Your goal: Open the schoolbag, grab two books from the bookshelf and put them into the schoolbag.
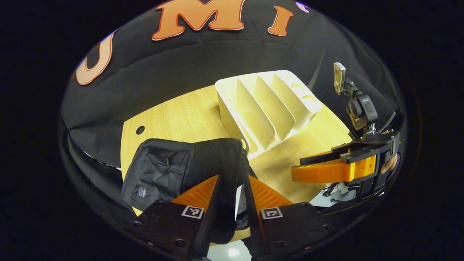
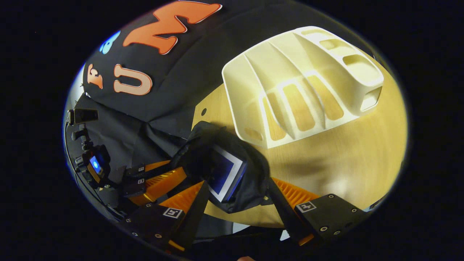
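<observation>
Lying on the wooden table, just in front of the white bookshelf: the black schoolbag, soft and slumped, mouth gaping toward the right gripper view. Showing inside that mouth: a book with a dark blue cover and white border, standing tilted within the black fabric. Sitting behind the bag with its slots bare: the bookshelf, dividers upright, cut-outs along its base letting the table through.

Pinching a fold of the schoolbag's rim: the left gripper, fingers drawn close with black cloth pressed between them, holding that edge up. Appearing also at the lower left of the right gripper view, reaching in from the side toward the bag.

Hovering over the bag's opening: the right gripper, jaws spread wide, fingers straddling the mouth and the book without pressing on either. Seen from the left gripper view, hanging level to the right above the table, fingers pointing left toward the bag.
</observation>
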{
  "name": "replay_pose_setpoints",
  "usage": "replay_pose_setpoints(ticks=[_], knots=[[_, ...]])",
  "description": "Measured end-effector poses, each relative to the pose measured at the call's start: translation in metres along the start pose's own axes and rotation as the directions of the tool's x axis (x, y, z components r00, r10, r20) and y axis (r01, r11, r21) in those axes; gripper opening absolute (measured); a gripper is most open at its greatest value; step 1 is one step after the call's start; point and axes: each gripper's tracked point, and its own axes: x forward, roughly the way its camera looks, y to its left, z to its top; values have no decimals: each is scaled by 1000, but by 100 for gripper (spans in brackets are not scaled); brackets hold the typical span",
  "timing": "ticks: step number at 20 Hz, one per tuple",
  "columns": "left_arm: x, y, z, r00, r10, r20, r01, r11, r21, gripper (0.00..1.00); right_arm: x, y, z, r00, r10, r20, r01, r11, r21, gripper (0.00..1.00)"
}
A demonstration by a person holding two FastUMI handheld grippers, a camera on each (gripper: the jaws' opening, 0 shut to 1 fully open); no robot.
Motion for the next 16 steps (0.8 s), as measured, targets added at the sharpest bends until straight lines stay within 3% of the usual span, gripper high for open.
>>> replay_pose_setpoints(ticks=[1,3,5,6,10,13,16], knots=[[0,-10,3,1000,-2,7,2,1000,-6,43,-8,-5,5,1000,-5,11,5,1000,-14,97],[-3,-25,10,1000,11,24,-11,1000,-13,70,-25,-16,14,999,-20,38,22,999,-45,97],[-8,-38,22,998,35,61,-34,999,-30,86,-45,-22,29,996,-39,86,47,994,-94,97],[-10,-43,30,995,55,85,-52,998,-46,89,-57,-28,38,991,-61,117,76,989,-125,97],[-29,-60,60,965,154,211,-127,982,-139,90,-106,-39,78,959,-104,262,167,958,-233,98],[-51,-78,86,919,230,319,-173,965,-196,90,-146,-38,112,918,-102,383,224,930,-290,97],[-73,-88,103,862,294,412,-205,947,-247,95,-182,-33,139,866,-90,492,288,894,-344,97]])
